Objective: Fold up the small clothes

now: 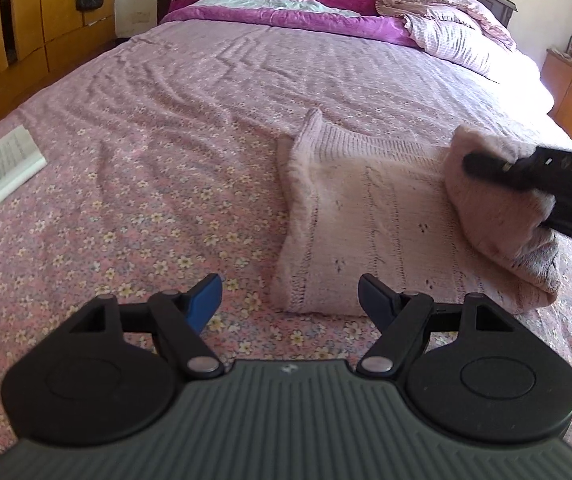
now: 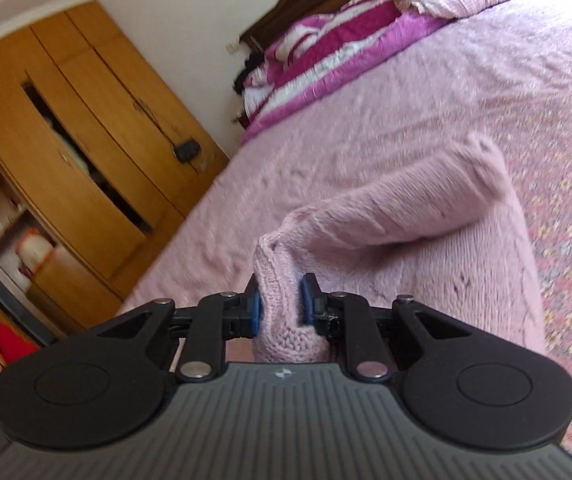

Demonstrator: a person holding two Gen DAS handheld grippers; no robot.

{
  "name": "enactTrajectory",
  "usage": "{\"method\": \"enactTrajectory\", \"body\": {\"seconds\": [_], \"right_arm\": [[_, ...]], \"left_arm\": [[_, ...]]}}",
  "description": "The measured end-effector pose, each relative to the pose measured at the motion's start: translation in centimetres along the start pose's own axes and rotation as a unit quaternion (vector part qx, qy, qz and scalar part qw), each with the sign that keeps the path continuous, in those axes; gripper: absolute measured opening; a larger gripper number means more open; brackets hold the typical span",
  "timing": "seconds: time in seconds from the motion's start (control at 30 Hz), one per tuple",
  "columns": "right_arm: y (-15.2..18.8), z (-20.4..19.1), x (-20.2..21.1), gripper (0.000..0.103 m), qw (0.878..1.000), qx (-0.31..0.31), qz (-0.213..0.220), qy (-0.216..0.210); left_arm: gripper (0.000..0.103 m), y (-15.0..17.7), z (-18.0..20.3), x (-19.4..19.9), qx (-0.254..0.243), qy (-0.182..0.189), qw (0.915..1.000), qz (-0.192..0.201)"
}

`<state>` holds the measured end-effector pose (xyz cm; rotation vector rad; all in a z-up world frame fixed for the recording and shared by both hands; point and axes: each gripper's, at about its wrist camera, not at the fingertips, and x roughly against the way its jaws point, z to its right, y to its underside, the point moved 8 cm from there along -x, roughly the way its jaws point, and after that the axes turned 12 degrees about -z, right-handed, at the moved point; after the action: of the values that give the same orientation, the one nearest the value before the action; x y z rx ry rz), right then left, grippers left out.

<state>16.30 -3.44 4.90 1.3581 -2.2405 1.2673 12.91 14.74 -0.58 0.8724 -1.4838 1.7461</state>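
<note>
Plainly the risk lies with the right gripper [image 2: 279,304]: its jaws stand narrow, pinched on a bunched edge of the pink knitted sweater [image 1: 365,216], and the knit is thick and fuzzy, so the fold could slip out mid-carry, or the layer beneath could drag along and spoil the fold already laid; a pull too far across would also rumple the flat panel on the bed [image 1: 166,120]. Between those jaws sits only the gathered edge; the lifted flap stretches ahead of them and droops back down to the rest of the garment. Meanwhile the left gripper [image 1: 289,300] hangs with its jaws wide and empty; the sweater's near hem lies just ahead of them, nearer the right-hand jaw, not touching; nothing pins that hem, so it may shift.
</note>
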Motion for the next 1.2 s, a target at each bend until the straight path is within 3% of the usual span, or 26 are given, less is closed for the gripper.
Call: {"method": "enactTrajectory", "body": {"seconds": [0.1, 0.27, 0.33, 0.63, 0.8, 0.9, 1.2], "right_arm": [[0.5, 0.0, -1.0, 0.024, 1.000, 0.000, -0.002, 0.008], [0.5, -0.7, -1.6, 0.048, 1.000, 0.014, -0.005, 0.002], [0.5, -1.1, -1.6, 0.053, 1.000, 0.022, -0.005, 0.002], [0.5, -2.3, 0.4, 0.058, 0.998, 0.060, -0.006, 0.014], [0.3, -2.6, 3.4, 0.059, 0.997, 0.076, 0.023, 0.010], [0.2, -2.2, 5.7, 0.064, 0.996, 0.076, 0.042, 0.010], [0.9, 2.4, 11.2, 0.076, 0.987, 0.040, 0.121, 0.096]], "left_arm": [[0.077, 0.1, -0.4, -0.1, 0.003, -0.002, 1.0000, -0.002], [0.077, 0.2, -0.8, -0.3, 0.009, -0.004, 0.9999, -0.005], [0.077, 0.2, -0.9, -0.3, 0.010, -0.005, 0.9999, -0.006], [0.077, 0.1, -0.5, 0.2, 0.006, -0.010, 0.9999, -0.002], [0.077, -0.2, 0.3, 0.5, 0.000, -0.014, 0.9999, 0.004], [0.077, -0.5, 1.1, 0.7, -0.005, -0.011, 0.9999, 0.009], [0.077, -1.6, 3.1, 1.5, -0.021, 0.012, 0.9993, 0.030]]}}
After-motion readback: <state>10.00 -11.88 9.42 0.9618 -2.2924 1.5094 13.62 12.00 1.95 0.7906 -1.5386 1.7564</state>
